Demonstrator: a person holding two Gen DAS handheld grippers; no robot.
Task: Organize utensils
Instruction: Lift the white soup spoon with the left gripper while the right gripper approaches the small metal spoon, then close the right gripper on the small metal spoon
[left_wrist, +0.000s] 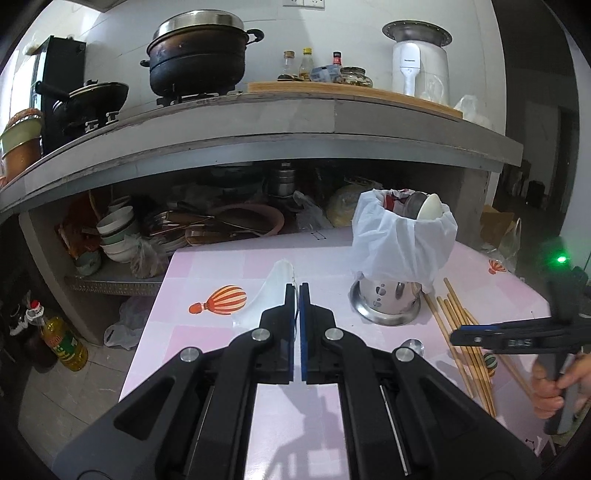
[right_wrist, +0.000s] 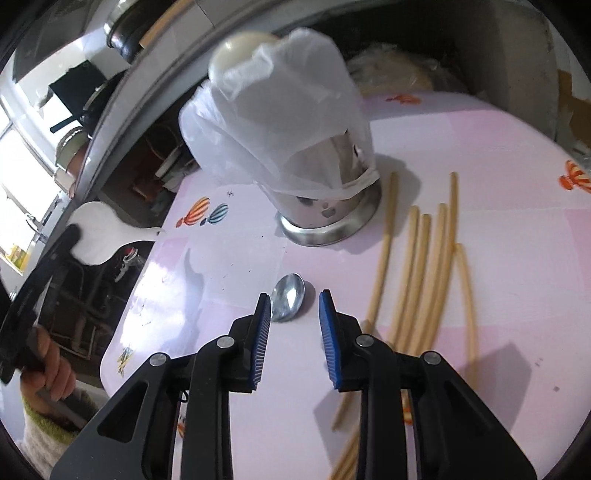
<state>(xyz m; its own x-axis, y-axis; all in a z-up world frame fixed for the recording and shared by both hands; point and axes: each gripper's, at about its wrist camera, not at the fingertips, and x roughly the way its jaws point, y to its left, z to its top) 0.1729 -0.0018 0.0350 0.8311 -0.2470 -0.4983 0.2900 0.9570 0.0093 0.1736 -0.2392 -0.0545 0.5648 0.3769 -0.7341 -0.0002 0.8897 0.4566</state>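
On pink table (right_wrist: 480, 147), printed with balloons: one steel holder (right_wrist: 328, 210), upright on a round dished base, perforated low on its wall, upper part draped in a white plastic bag (right_wrist: 280, 122); a white spoon bowl and other contents rise from its mouth. Chopsticks (right_wrist: 417, 266), pale wood, several, lie loose and roughly parallel just right of the holder's base, none touching it as far as can be told. Metal spoon (right_wrist: 290, 302), bowl up, lies on the table in front of the holder, apart from it and left of the chopsticks. White ceramic spoon (right_wrist: 98, 234), broad bowl and short curved handle, is held off the table's left edge. Left gripper (left_wrist: 299, 291) is pinched tight on that spoon's handle, blue pads nearly meeting, the spoon bowl jutting up and left past the fingertips. Left hand (right_wrist: 48, 369), with a knitted sleeve cuff, wraps the gripper's handle. Right gripper (right_wrist: 291, 310) hangs tilted down over the metal spoon, jaws narrow but parted, the spoon bowl showing between the blue fingertips, pads not pressing it. Right hand (left_wrist: 554, 384) grips its handle at the table's right side; a green light glows on that tool. Beyond the table: a grey counter (left_wrist: 258, 125) bearing a large black pot (left_wrist: 199, 55), bottles and a white appliance; a shelf below is crowded with bowls and pans.
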